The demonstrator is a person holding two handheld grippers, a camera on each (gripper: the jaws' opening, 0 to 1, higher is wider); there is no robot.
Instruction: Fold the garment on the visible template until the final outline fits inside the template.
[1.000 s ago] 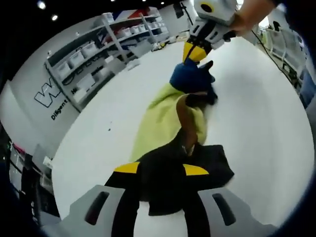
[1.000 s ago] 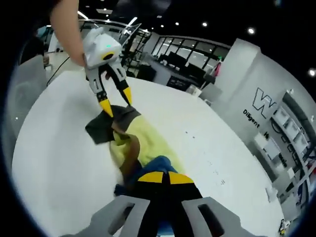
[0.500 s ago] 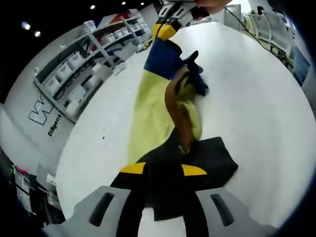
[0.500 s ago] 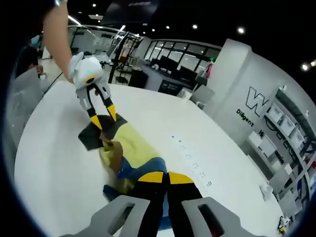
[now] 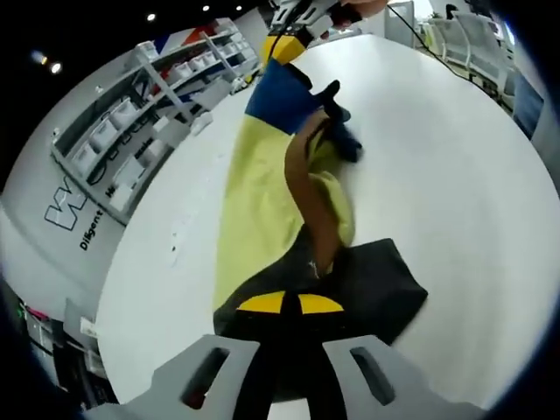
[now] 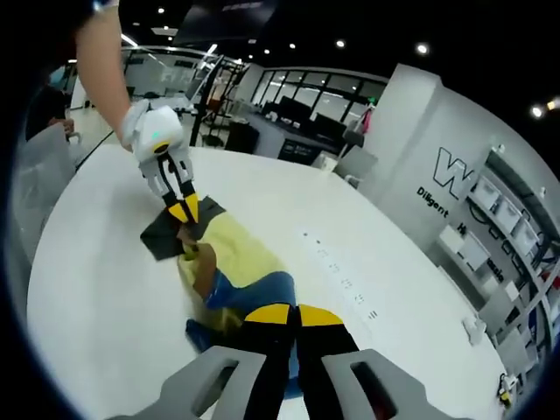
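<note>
In the left gripper view the left hand-held gripper (image 5: pixel 290 304) is clamped on the dark end of the garment (image 5: pixel 262 188), which stretches across the white bench (image 5: pixel 455 175) to the right hand-held gripper (image 5: pixel 287 45) gripping its blue end. In the right gripper view the right hand-held gripper (image 6: pixel 284 315) pinches that blue end. The cloth looks light and limp, sagging between grips, so edges or corners seem the best places to hold it.

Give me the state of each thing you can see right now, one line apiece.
Garment: stretched out between the two grippers, bunched along one edge, lying on the table.
Left gripper: shut on the garment's black end.
Right gripper: shut on the garment's blue end.
Table: white, garment on it.
</note>
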